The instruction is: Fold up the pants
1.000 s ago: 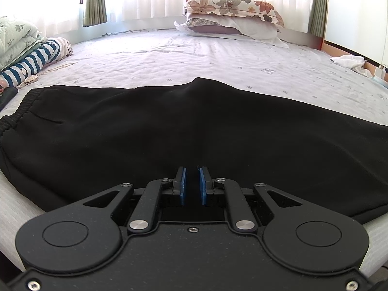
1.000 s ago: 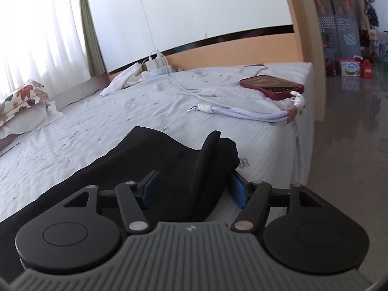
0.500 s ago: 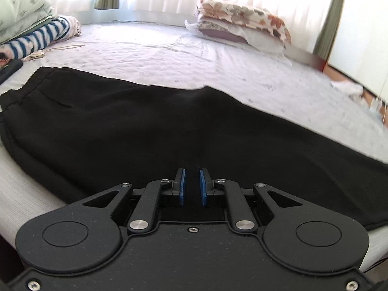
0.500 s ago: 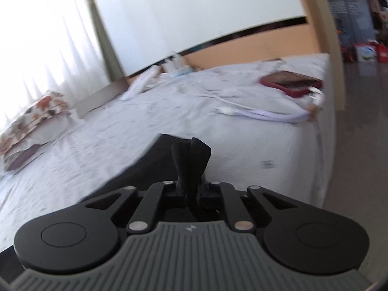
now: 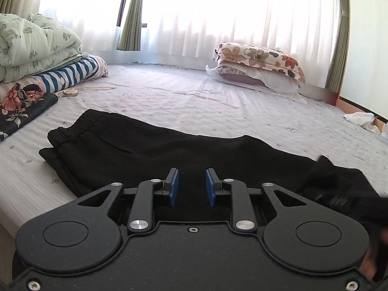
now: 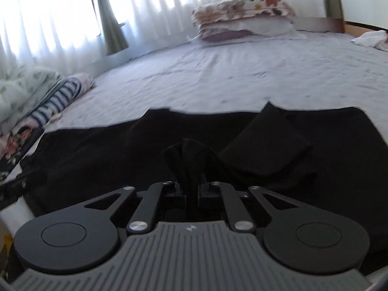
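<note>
Bedding [image 5: 29, 48] is sitting stacked at the bed's [image 5: 184, 101] left edge. The pants [image 5: 135, 150] are lying flat along the bed's near edge, waistband toward the left. The left gripper [image 5: 191, 186] is hovering over them, fingers [image 5: 173, 186] standing narrowly apart and gripping nothing. The right gripper [image 6: 190, 191] is pinching a bunched fold of pants [image 6: 266, 145] fabric, fingers closed tight on it. Pillows [image 5: 257, 65] are resting at the bed's far edge.

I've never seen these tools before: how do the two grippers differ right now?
The left gripper stands open with blue pads bare; the right gripper is shut on a bunch of the black pants. The left hangs over flat cloth; the right lifts a fold. Both are black, two-fingered.
</note>
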{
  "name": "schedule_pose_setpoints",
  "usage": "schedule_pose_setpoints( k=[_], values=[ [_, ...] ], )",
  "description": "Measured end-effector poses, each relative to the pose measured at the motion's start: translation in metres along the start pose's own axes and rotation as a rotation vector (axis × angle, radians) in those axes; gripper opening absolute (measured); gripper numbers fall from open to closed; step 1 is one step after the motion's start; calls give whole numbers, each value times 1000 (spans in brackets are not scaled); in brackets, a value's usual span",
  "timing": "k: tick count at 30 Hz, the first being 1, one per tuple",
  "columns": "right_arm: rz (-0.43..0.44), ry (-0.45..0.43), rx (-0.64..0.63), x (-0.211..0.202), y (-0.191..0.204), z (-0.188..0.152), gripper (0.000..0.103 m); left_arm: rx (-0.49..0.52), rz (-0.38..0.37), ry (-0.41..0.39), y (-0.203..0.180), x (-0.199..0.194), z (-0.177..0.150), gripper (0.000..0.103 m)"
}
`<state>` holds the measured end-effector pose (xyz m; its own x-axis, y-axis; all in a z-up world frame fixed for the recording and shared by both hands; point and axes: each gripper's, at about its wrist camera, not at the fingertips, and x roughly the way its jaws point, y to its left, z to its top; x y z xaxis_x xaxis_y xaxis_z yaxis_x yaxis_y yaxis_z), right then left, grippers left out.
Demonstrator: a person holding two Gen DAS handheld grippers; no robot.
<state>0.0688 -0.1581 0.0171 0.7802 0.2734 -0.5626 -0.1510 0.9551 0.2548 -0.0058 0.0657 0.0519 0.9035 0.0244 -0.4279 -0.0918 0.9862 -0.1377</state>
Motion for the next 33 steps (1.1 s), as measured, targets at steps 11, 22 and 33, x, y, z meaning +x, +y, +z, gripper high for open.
schedule_pose_setpoints(
  k=[11,22,33],
  values=[
    [60,-71,-157,-50,24,-24,80,-36,-122,18,1,6,0,34],
    [-147,-225,-54,-113,-38,-40,92,111,-285,65,-64,10,-1,52],
    [-400,-327,-15,-112,-94,-53,94,202,-244,258,-113,73,-30,65]
  ],
)
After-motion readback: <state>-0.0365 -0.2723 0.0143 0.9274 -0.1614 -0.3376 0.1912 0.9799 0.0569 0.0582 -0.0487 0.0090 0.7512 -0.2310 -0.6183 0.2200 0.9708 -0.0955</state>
